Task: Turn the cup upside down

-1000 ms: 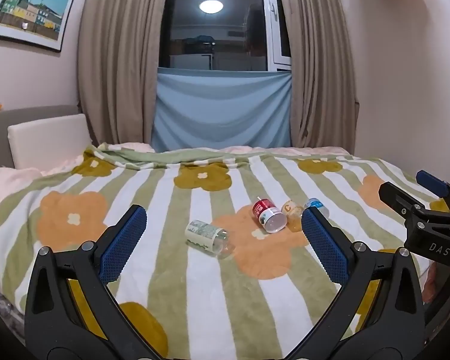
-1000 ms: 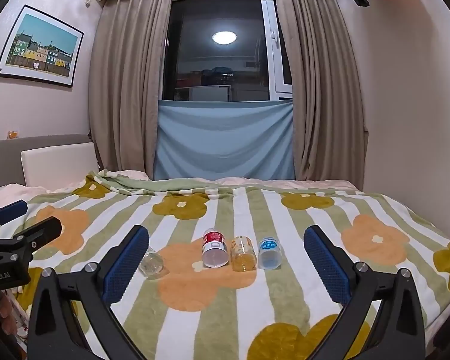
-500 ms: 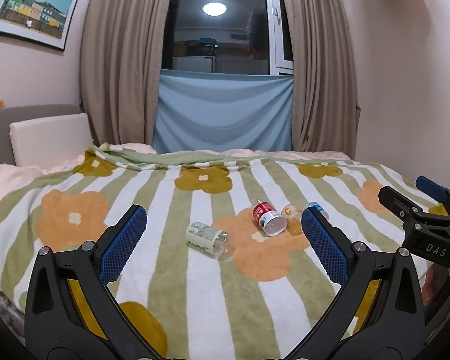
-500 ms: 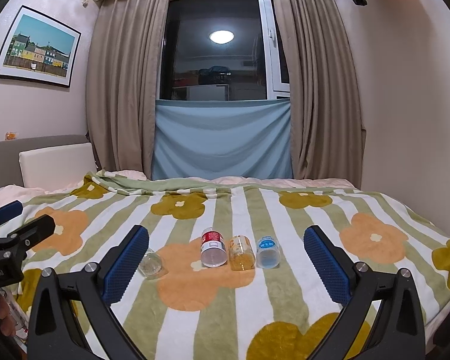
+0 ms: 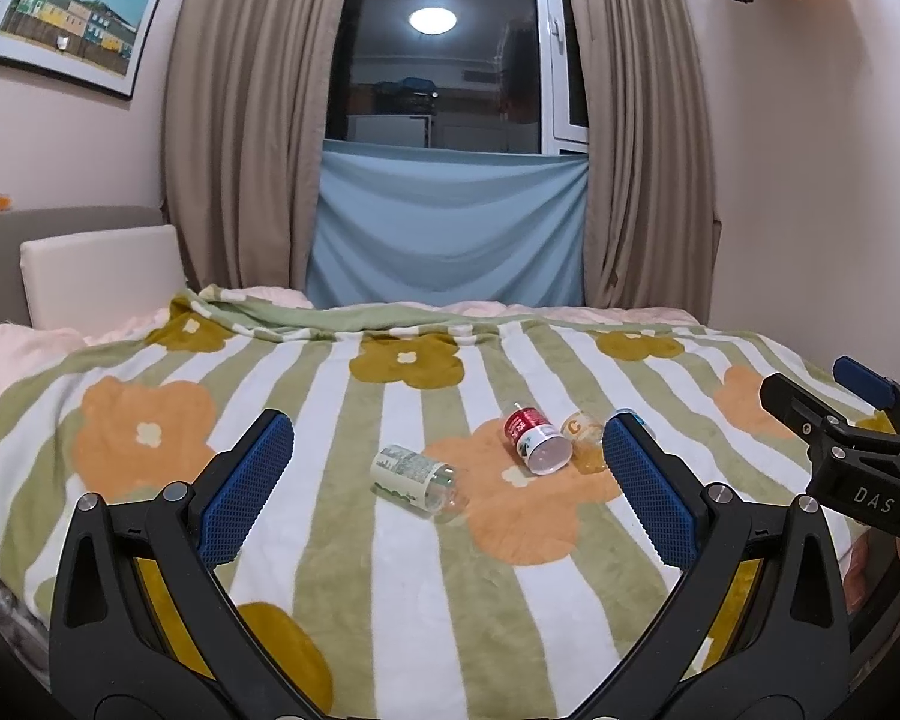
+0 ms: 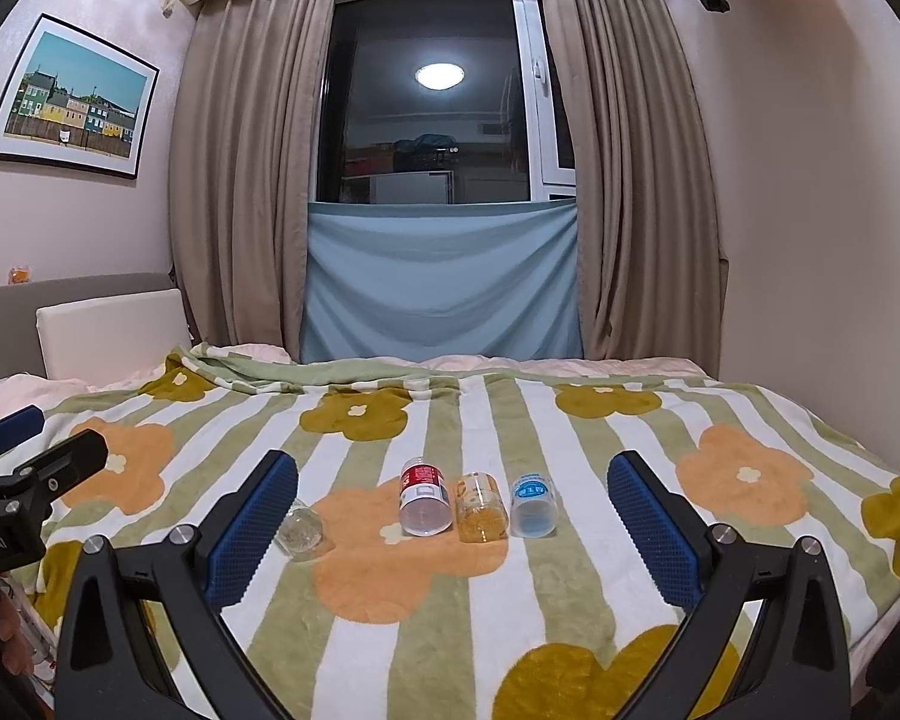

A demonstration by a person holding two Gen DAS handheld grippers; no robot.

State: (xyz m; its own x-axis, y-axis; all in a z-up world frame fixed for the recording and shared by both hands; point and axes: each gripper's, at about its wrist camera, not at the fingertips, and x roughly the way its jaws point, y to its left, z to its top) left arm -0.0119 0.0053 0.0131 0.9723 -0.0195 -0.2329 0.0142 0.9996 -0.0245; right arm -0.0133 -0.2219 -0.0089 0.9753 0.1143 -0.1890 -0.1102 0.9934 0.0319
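Observation:
Several small plastic cups lie on their sides on the flowered blanket (image 6: 570, 588). A red-labelled cup (image 6: 424, 503), an orange cup (image 6: 480, 509) and a blue cup (image 6: 533, 507) lie side by side, mouths toward me. A green-labelled clear cup (image 5: 417, 478) lies apart to their left; it also shows in the right wrist view (image 6: 301, 534). The red cup (image 5: 537, 440) and orange cup (image 5: 585, 432) show in the left wrist view too. My left gripper (image 5: 448, 486) is open and empty, short of the cups. My right gripper (image 6: 453, 531) is open and empty, short of the row.
The bed fills the foreground, with a white pillow (image 6: 111, 333) and grey headboard (image 6: 6, 312) at the left. Curtains (image 6: 240, 192) and a window stand behind. The wall (image 6: 810, 240) is close on the right. The bed's right edge (image 6: 894, 594) drops off.
Both views have shifted slightly; the cups sit a little lower and nearer in the frames. Both grippers stay open and the cups have not moved.

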